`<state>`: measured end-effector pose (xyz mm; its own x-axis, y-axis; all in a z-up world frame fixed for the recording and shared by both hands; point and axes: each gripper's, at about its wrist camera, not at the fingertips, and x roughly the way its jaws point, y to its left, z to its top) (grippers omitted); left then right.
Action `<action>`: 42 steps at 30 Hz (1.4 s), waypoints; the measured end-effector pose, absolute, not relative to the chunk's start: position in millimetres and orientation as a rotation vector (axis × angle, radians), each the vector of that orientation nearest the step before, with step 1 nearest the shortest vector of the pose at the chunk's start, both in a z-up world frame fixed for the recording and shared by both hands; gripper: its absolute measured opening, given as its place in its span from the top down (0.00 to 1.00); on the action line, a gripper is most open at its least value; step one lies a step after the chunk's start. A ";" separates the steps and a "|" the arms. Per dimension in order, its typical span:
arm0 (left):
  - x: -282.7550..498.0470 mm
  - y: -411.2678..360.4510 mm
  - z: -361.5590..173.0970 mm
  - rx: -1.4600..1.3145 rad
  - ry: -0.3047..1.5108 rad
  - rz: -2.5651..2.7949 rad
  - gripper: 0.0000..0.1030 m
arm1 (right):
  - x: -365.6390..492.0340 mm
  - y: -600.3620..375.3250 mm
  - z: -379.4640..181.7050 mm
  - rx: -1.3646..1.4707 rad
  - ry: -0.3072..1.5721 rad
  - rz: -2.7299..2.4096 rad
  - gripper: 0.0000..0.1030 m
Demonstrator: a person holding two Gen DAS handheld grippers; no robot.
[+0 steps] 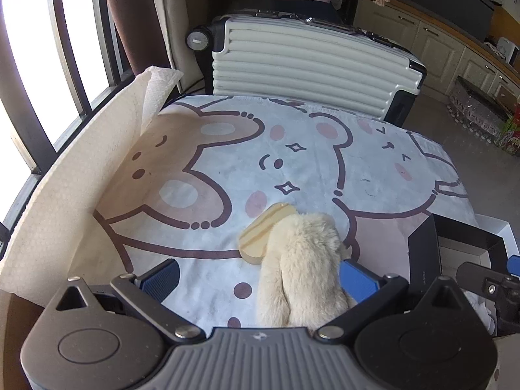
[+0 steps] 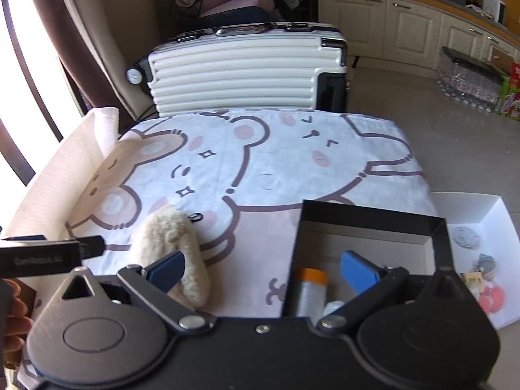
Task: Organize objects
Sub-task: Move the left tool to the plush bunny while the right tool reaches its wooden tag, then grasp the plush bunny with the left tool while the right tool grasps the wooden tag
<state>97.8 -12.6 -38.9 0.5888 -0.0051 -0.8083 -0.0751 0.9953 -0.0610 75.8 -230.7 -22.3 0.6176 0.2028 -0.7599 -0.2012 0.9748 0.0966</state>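
Observation:
A cream furry plush (image 1: 302, 266) lies on the cartoon-print cloth (image 1: 227, 162), with a light wooden piece (image 1: 263, 235) at its far end. My left gripper (image 1: 260, 278) is open, and the plush lies between its blue pads, close to the right one. In the right wrist view the plush (image 2: 169, 243) lies left of a black open box (image 2: 370, 227). My right gripper (image 2: 263, 271) is open, its right finger over the box, where a grey tube with an orange cap (image 2: 310, 292) lies.
A white ribbed suitcase (image 1: 308, 61) stands behind the table. A white textured sheet (image 1: 81, 169) rises along the left edge. A white box (image 2: 481, 237) with small trinkets sits right of the black box. The left gripper's body (image 2: 48, 255) shows at far left.

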 end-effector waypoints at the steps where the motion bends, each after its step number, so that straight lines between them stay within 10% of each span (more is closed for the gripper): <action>1: 99.4 -12.7 -41.2 -0.097 0.947 0.038 0.00 | 76.9 -228.8 -22.2 0.000 0.872 0.226 0.00; 32: 160.5 -56.5 -130.5 -0.250 1.133 0.066 0.01 | 192.8 -177.8 -57.5 0.032 1.007 0.270 0.00; 42: 166.1 -43.0 -144.8 -0.228 1.211 0.035 0.45 | 206.5 -166.4 -85.0 0.140 1.034 0.329 0.00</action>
